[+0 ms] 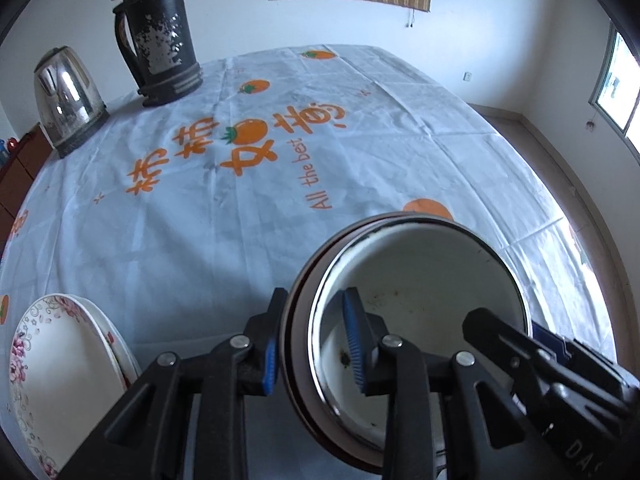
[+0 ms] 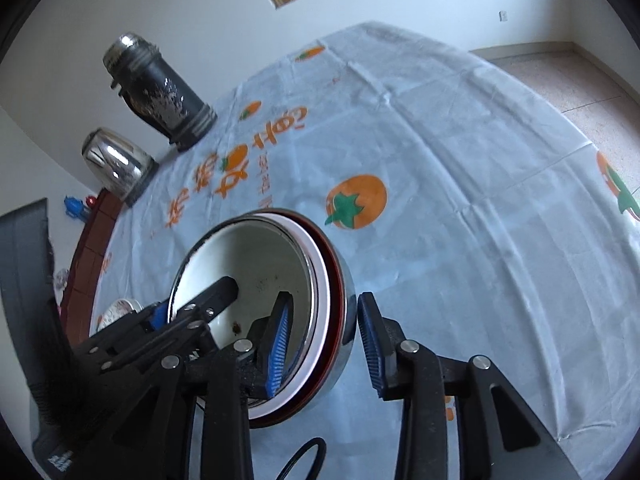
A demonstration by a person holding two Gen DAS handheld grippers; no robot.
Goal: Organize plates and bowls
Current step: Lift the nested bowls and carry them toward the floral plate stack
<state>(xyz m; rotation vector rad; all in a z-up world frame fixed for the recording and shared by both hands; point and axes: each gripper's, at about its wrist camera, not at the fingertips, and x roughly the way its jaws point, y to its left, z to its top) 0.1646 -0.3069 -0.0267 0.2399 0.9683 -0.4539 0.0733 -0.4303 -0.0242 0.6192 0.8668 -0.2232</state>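
A: Bowls (image 1: 420,280), nested in a stack, lower centre of the left wrist view, on the tablecloth (image 1: 200,220).
B: Fingers?
A: Left gripper (image 1: 314,344) and right gripper (image 2: 324,344) each straddle the rim; jaws parted, pads apparently clear. Floral plates (image 1: 60,380) lower left.

Left tongs (image 1: 312,340) angled steeply downward, jaws part-open, blue pads (image 1: 354,340) straddling a rim without visibly pressing; one finger outside, one inside. Right tongs (image 2: 324,344) likewise tilted down, jaws part-open, inner pad inside, outer pad (image 2: 370,340) just clear of the outer wall. The two tongs face each other from opposite sides.
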